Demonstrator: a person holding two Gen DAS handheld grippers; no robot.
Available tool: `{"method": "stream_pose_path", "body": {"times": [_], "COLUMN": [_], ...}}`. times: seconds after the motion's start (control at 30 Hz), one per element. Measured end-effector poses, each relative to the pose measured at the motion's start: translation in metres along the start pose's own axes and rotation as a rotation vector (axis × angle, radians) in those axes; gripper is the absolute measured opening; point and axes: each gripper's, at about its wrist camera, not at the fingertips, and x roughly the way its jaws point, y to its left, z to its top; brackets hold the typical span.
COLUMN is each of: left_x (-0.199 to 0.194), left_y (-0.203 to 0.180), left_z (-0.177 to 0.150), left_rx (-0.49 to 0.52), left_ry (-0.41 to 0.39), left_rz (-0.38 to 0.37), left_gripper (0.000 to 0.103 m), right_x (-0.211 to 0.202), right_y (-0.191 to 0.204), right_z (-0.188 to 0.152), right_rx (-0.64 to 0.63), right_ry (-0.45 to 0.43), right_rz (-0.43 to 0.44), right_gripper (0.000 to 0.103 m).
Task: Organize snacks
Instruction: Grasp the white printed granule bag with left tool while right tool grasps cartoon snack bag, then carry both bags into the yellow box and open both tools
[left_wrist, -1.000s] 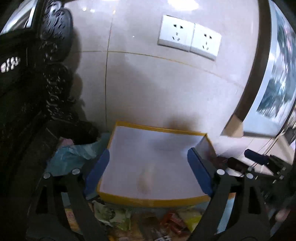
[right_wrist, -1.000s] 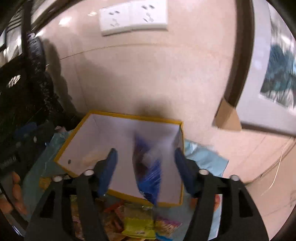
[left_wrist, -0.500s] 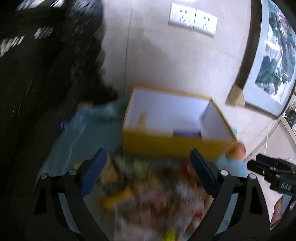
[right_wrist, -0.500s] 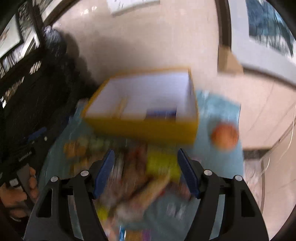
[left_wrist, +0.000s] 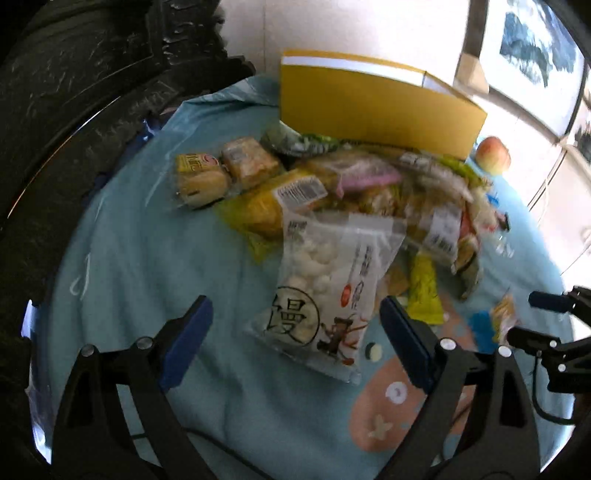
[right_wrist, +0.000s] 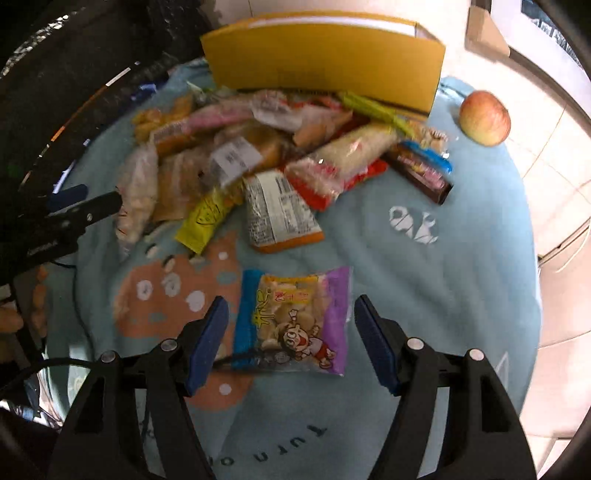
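the yellow box (right_wrist: 325, 62) stands at the far edge of the surface (right_wrist: 424, 288), behind the snack pile. the clear bun packet (left_wrist: 325, 291) lies between your left gripper (left_wrist: 295, 332) fingers, which stand wide and empty; the small puffed-snack packet (right_wrist: 295, 321) lies between your right gripper (right_wrist: 291, 343) fingers, parted and not touching it. both packets look light, soft and slippery, so pinch each lightly across its middle.

Bright daylight from the right, washing out the floor tiles (right_wrist: 546, 155). Dark, shadowed left side. Motion blur across the snack pile (left_wrist: 388, 192). Strong fisheye curving and black vignette at edges.

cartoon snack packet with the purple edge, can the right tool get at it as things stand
Probably yes: the right tool is open, the cartoon snack packet lies alone on the blue cloth, clear of the snack pile, with nothing over it.
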Motion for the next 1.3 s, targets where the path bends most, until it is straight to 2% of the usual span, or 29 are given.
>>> {"method": "stream_pose_path", "body": {"times": [0.2, 0.3, 0.4, 0.43, 0.47, 0.5, 0.53, 0.57, 0.67, 0.97, 1.13, 1.3], "left_x": [0.021, 0.043, 0.055, 0.055, 0.054, 0.051, 0.048, 0.046, 0.039, 0.006, -0.021, -0.055], "left_y": [-0.015, -0.018, -0.018, -0.018, -0.018, -0.022, -0.027, -0.029, -0.023, 0.001, 0.008, 0.002], "left_z": [0.006, 0.009, 0.005, 0.003, 0.002, 0.000, -0.002, -0.002, -0.003, -0.001, 0.011, 0.038], "left_rx": [0.089, 0.113, 0.100, 0.097, 0.099, 0.122, 0.152, 0.154, 0.107, 0.005, -0.022, -0.012], "left_ry": [0.002, 0.058, 0.089, 0.086, 0.084, 0.077, 0.074, 0.076, 0.081, 0.031, -0.034, -0.125], "left_rz": [0.012, 0.038, 0.028, 0.012, -0.011, -0.033, -0.031, -0.040, -0.081, -0.129, -0.138, -0.141], "left_gripper": [0.093, 0.093, 0.093, 0.087, 0.068, 0.058, 0.052, 0.048, 0.039, 0.037, 0.037, 0.038], "right_x": [0.026, 0.033, 0.034, 0.034, 0.034, 0.032, 0.030, 0.028, 0.022, -0.011, -0.045, -0.094], "right_y": [0.007, 0.002, 0.005, 0.006, 0.004, 0.001, -0.002, -0.008, -0.019, -0.017, -0.012, -0.010], "right_z": [0.005, 0.004, 0.002, 0.002, 0.002, 0.001, 0.001, 0.001, 0.000, -0.005, 0.014, 0.045], "right_rx": [0.011, 0.038, 0.006, 0.001, 0.009, 0.025, 0.040, 0.070, 0.122, 0.135, 0.123, 0.103], "right_ry": [0.020, 0.039, 0.027, 0.030, 0.029, 0.028, 0.030, 0.037, 0.039, -0.032, -0.126, -0.260], "right_rz": [-0.051, -0.074, -0.095, -0.098, -0.091, -0.070, -0.046, -0.012, 0.044, 0.068, 0.095, 0.108], "right_gripper": [0.071, 0.071, 0.071, 0.069, 0.062, 0.059, 0.049, 0.044, 0.038, 0.037, 0.037, 0.037]}}
